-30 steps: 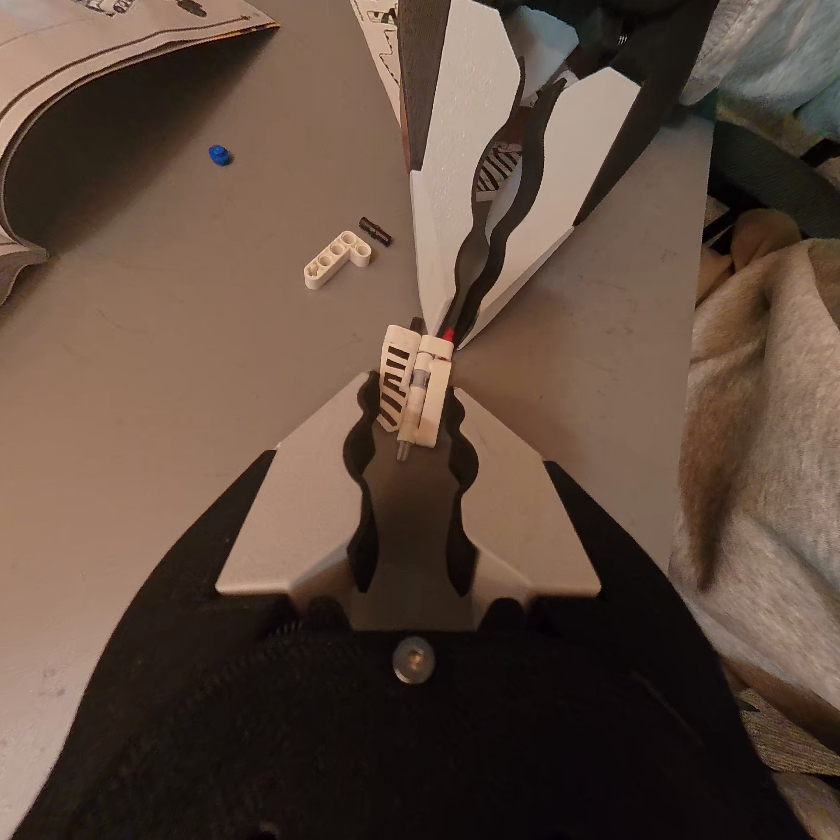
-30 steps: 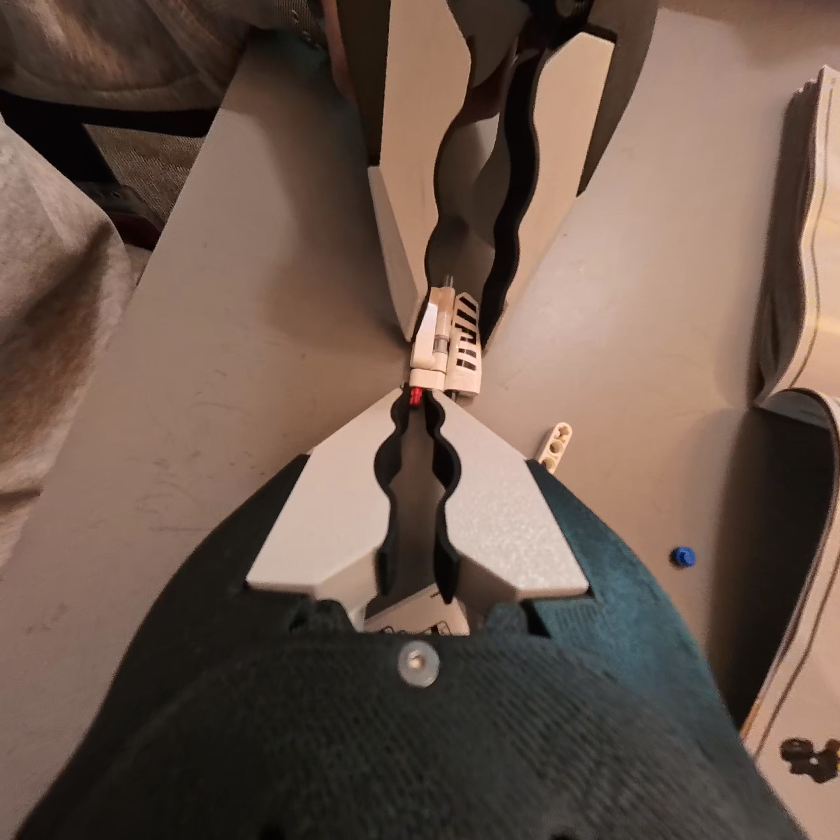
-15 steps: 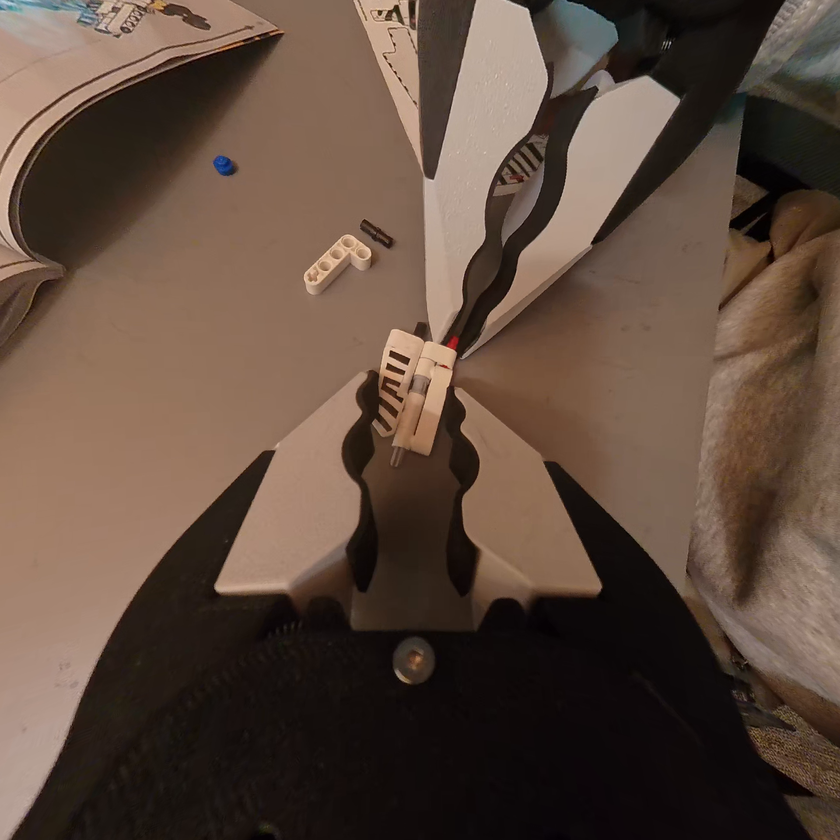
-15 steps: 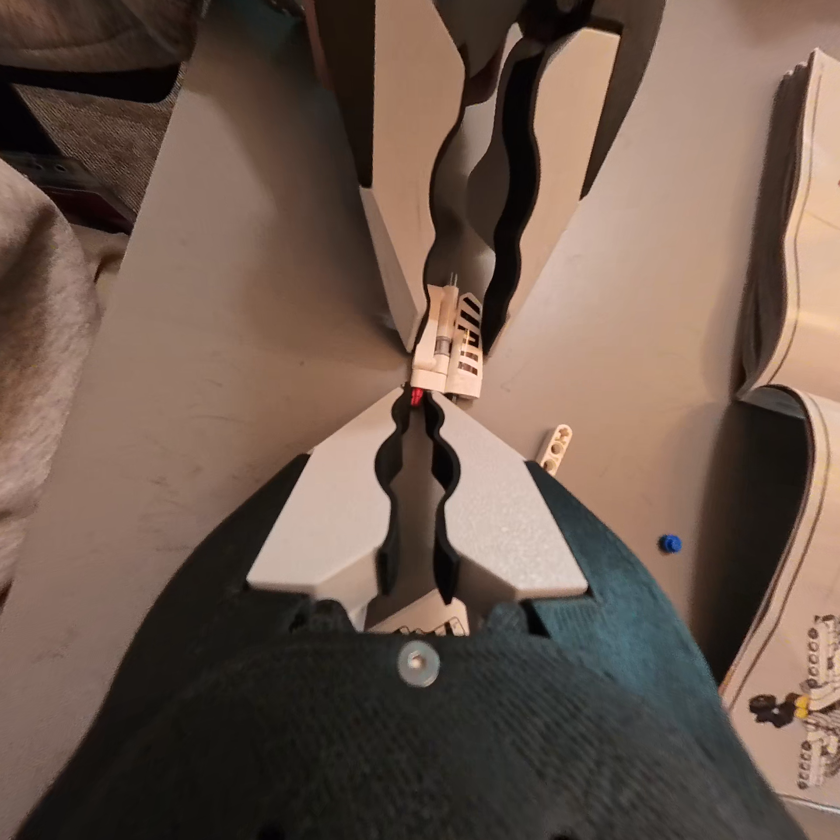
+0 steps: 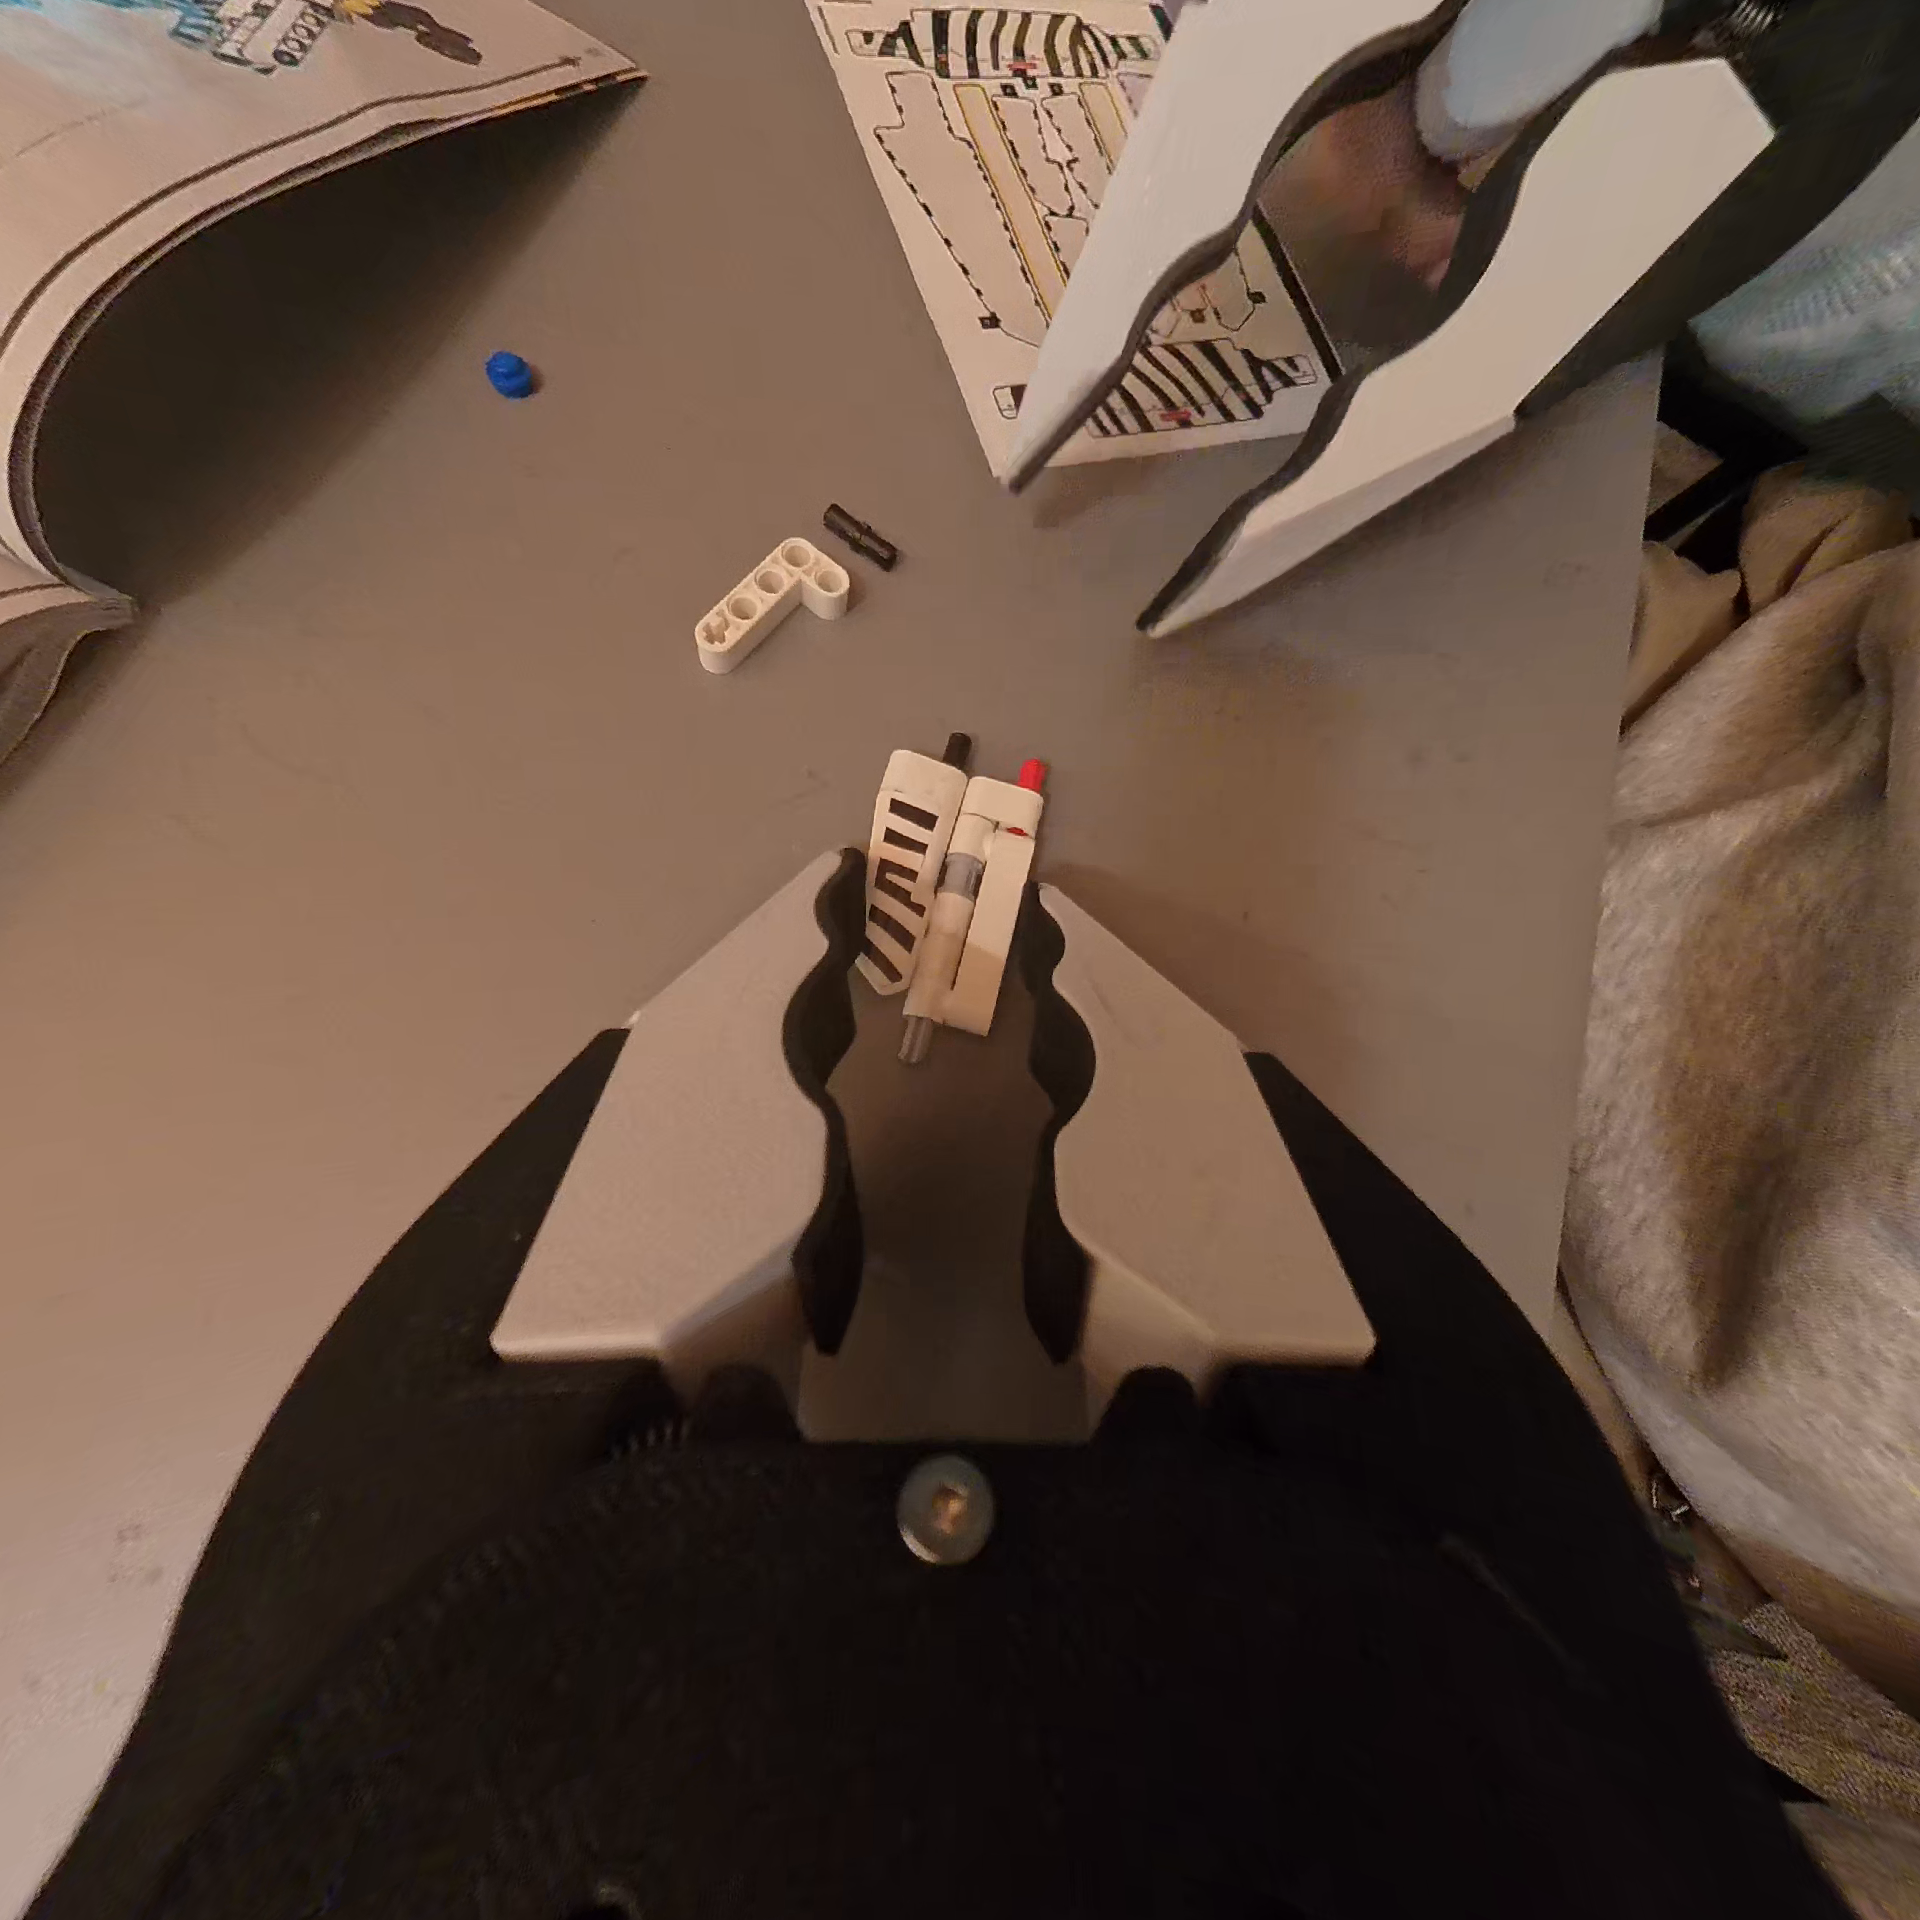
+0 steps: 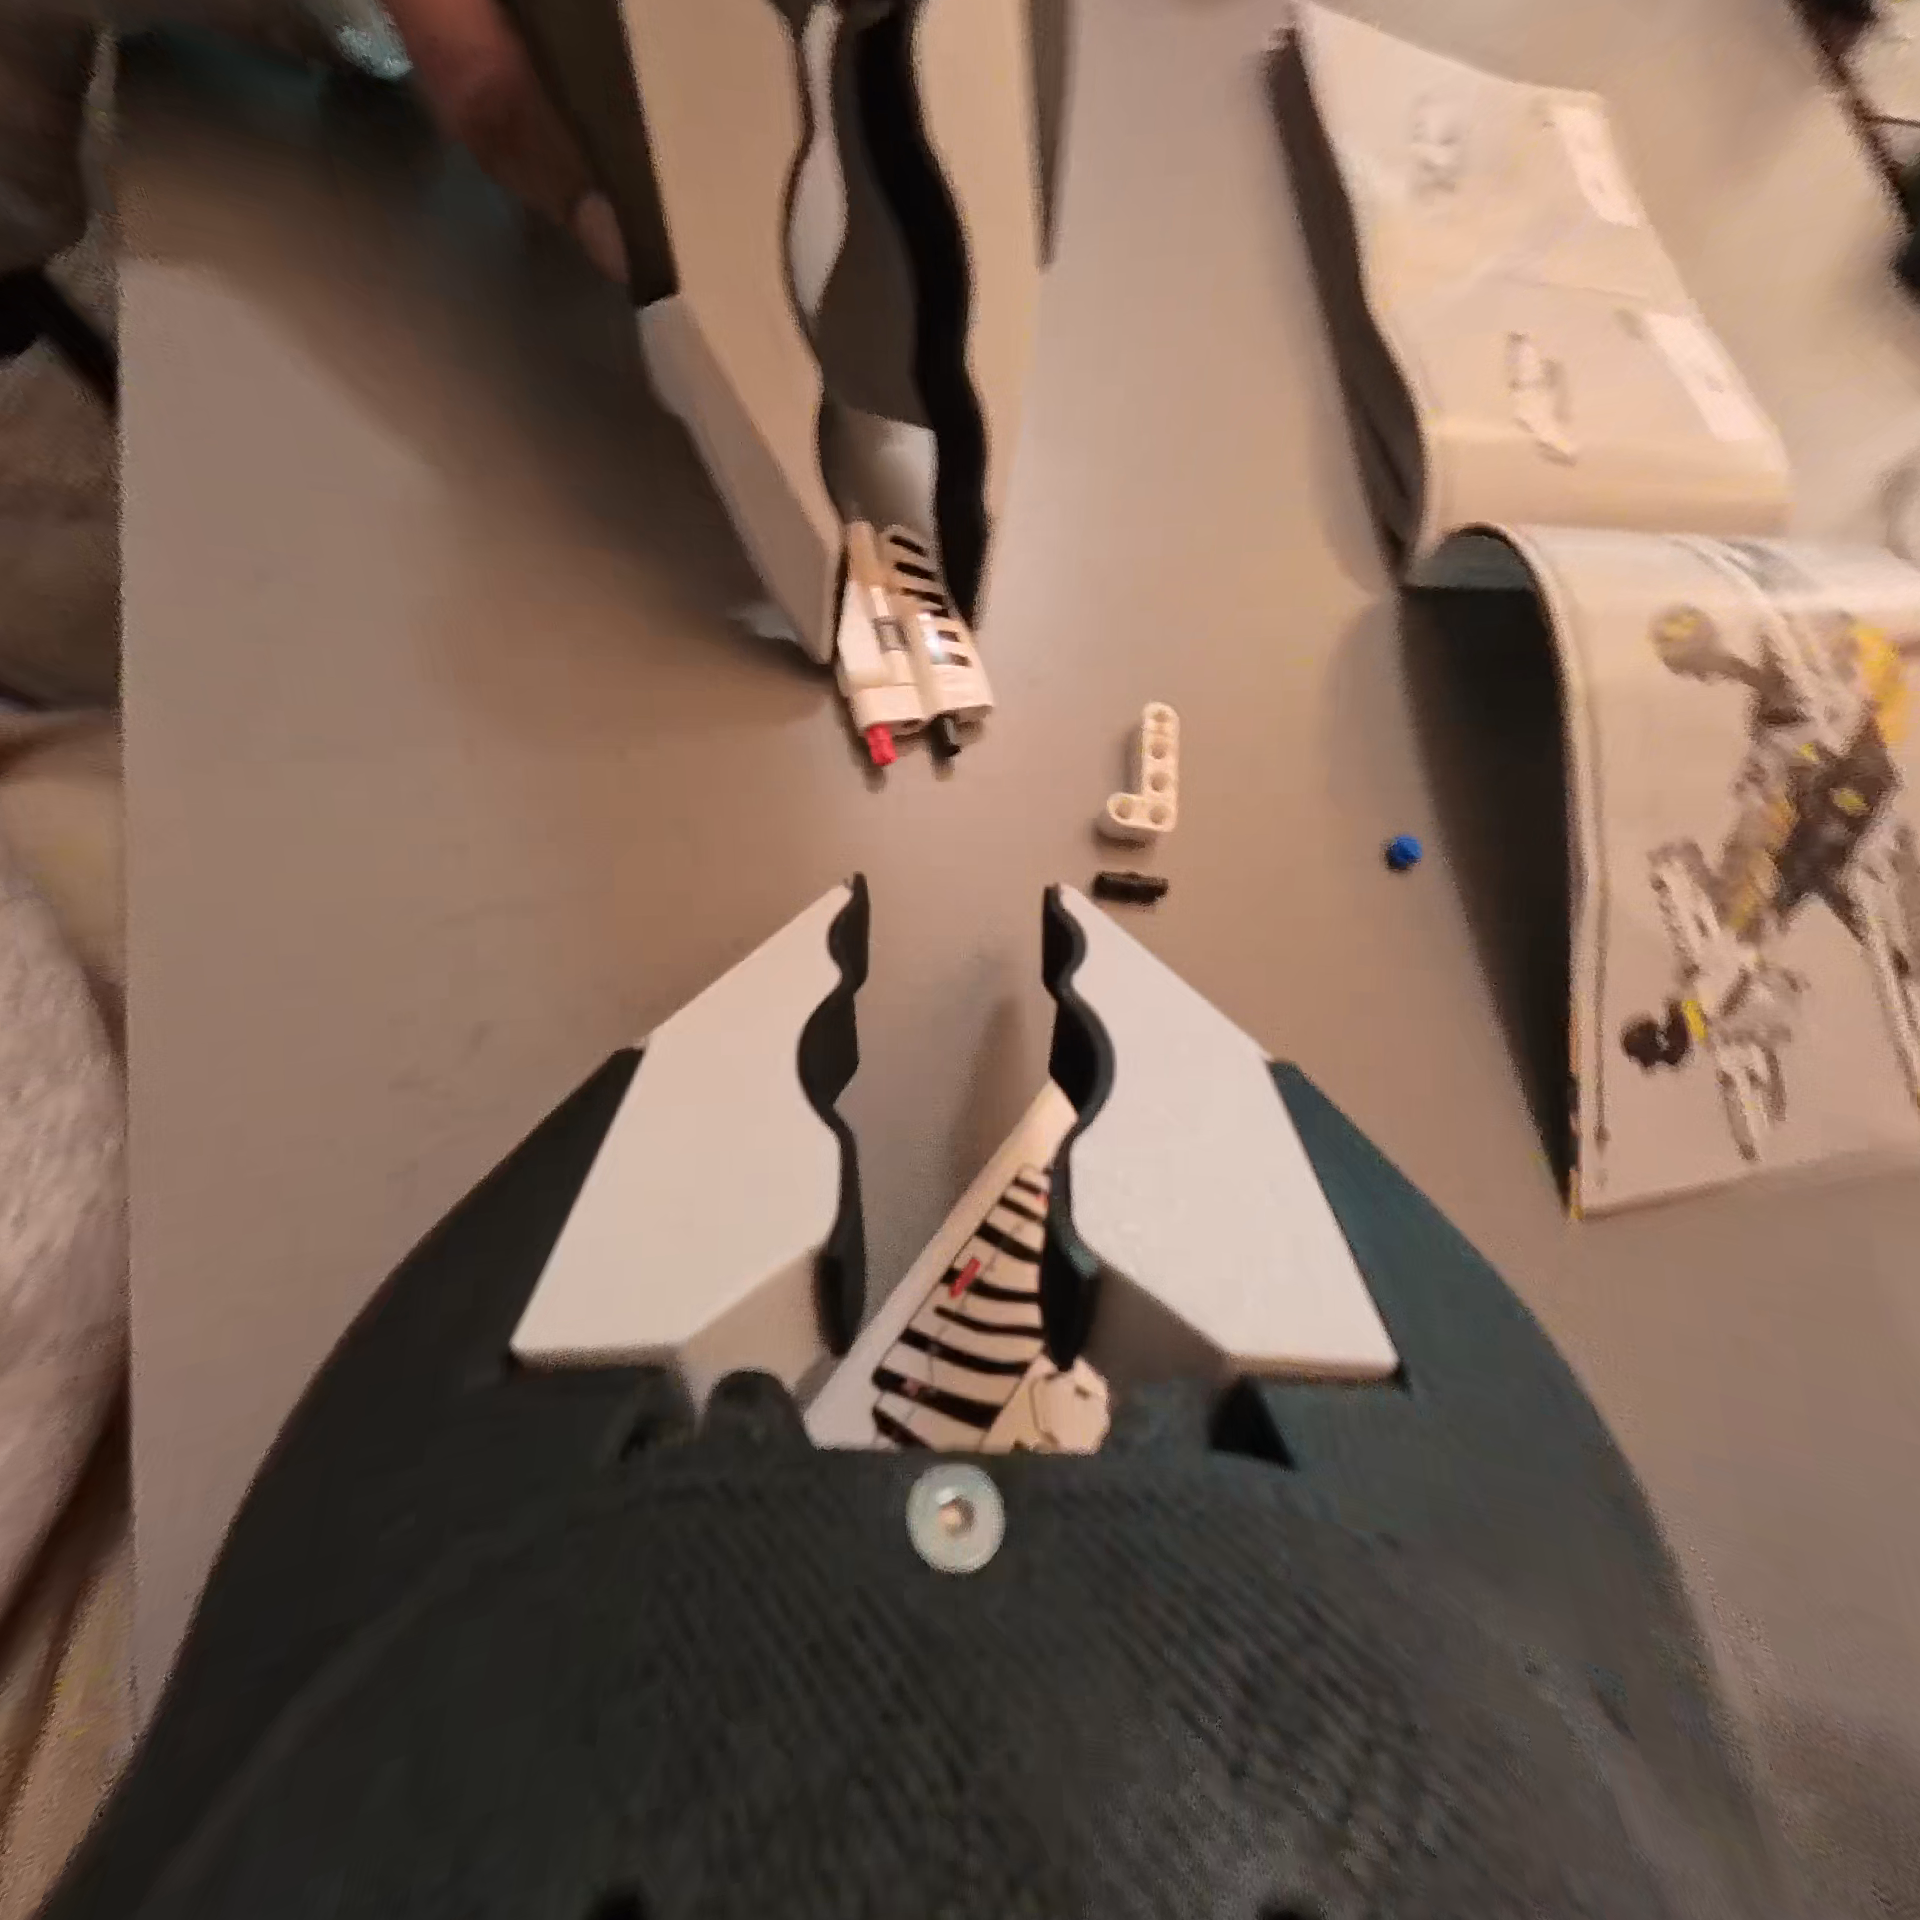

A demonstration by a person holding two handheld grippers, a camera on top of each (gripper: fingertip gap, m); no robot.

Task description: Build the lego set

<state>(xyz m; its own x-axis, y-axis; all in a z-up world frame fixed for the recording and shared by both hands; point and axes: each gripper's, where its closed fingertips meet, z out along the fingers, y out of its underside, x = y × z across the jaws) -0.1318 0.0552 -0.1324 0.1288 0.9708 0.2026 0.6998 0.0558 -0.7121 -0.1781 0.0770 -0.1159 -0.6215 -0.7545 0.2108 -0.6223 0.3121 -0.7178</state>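
Observation:
My left gripper (image 5: 940, 883) is shut on a small white lego assembly (image 5: 951, 894) with a black-striped panel, a grey axle, a red pin and a black pin at its far end, held just over the grey table (image 5: 312, 935). The assembly also shows in the right wrist view (image 6: 909, 655), in the left gripper (image 6: 904, 613). My right gripper (image 6: 951, 904) is open and empty, a short way back from the assembly; it also shows in the left wrist view (image 5: 1081, 551). A white L-shaped beam (image 5: 774, 603), a black pin (image 5: 860, 536) and a blue round stud (image 5: 509, 374) lie loose on the table.
An open instruction booklet (image 5: 208, 156) lies at the far left, also in the right wrist view (image 6: 1714, 727). A striped sticker sheet (image 5: 997, 208) lies under the right gripper. A grey-beige blanket (image 5: 1766, 1039) lies past the table's right edge. There is about 6 cm between the tips of the two grippers. My right gripper's tips are some 10 cm from the blue round stud (image 5: 509, 374). Seen from the right wrist view (image 6: 1406, 852) as well.
My right gripper has let go of the red-pin end of the assembly, opened, and pulled back and away. My left gripper still holds the assembly.

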